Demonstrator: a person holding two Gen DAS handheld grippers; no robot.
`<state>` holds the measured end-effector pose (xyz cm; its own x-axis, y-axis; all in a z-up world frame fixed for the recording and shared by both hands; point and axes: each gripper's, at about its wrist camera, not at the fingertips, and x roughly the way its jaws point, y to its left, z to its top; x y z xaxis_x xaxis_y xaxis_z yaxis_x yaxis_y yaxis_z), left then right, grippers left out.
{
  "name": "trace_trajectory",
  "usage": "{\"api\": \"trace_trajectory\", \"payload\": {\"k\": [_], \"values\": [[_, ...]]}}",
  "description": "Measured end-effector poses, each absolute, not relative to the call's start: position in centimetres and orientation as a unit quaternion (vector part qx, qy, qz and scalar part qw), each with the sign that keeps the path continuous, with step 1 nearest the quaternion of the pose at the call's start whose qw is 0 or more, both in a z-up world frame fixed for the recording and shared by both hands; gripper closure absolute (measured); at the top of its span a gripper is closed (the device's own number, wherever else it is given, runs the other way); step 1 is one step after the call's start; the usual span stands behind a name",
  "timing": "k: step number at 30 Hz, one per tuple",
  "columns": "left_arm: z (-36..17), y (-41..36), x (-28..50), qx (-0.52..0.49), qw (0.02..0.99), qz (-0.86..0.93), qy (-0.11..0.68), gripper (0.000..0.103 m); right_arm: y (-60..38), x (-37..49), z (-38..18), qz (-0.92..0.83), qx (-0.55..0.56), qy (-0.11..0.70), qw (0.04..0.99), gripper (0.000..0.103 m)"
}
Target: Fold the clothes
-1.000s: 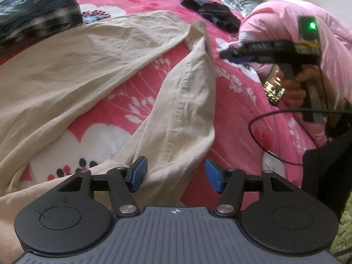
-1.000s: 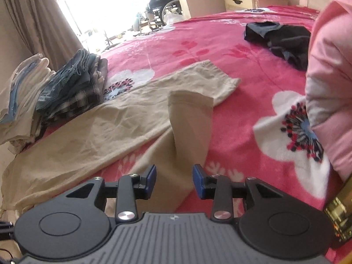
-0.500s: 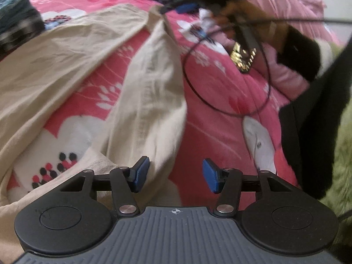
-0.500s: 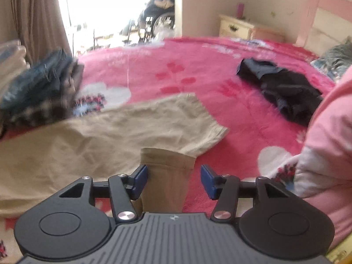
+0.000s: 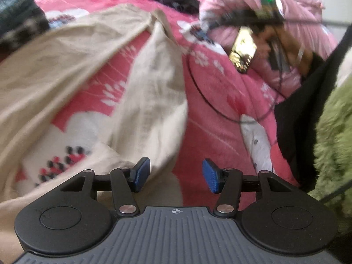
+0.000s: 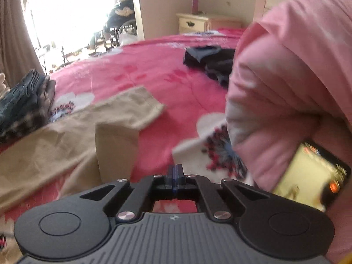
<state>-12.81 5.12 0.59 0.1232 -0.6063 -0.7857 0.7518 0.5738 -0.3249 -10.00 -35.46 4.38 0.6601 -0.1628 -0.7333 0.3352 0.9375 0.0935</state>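
Now, trousers: the beige trousers point(image 5: 72, 61) lie spread on the bed point(image 5: 222, 101) with its pink flowered cover, the two legs splayed apart in a V and pink cover showing between them.
Left claw: the left claw point(image 5: 176, 175) has its blue pads spread wide, low over the near end of one leg; nothing sits between them.
Right claw: the right claw point(image 6: 175, 173) has its pads pressed together with no cloth that I can see between them; it is near the hem of the nearer leg point(image 6: 116, 147) but beside it, over pink cover.
Doing it well: judging by the splayed legs, a neat fold wants one leg laid squarely over the other, seams and hems matched. Each claw should take a full bite of fabric at a hem or the waist, not a thin edge that slips, and both ends should travel together so the cloth stays flat.
Caution: the cable point(image 5: 211, 105) hanging from the right tool loops over the bed just beside the leg and could snag.
Left view only: shows the right tool from outside, the cable, and a green fluffy thing point(image 5: 334, 136).
Right view only: shows both hems, the stack of folded clothes point(image 6: 24, 101), a dark garment point(image 6: 209, 61) and a nightstand point(image 6: 198, 23).
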Motion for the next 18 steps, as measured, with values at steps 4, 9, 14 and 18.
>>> {"api": "trace_trajectory", "payload": {"k": [4,9,14,18], "values": [[1.5,6.4,-10.9,0.084,0.780,-0.411,0.465,0.047,-35.0,-10.4,4.1,-0.105,0.134,0.391,0.905,0.100],[0.4,7.1,-10.2,0.077,0.763,-0.412,0.492,0.045,-33.2,-8.9,4.4,-0.055,0.139,0.393,0.907,0.096],[-0.8,7.8,-9.9,0.065,0.735,-0.426,0.524,0.045,-31.2,-8.2,5.8,-0.013,0.096,0.386,0.917,0.087],[-0.9,8.5,-10.9,0.069,0.723,-0.439,0.529,0.048,-30.3,-7.6,5.7,0.008,0.082,0.399,0.913,0.086]]}}
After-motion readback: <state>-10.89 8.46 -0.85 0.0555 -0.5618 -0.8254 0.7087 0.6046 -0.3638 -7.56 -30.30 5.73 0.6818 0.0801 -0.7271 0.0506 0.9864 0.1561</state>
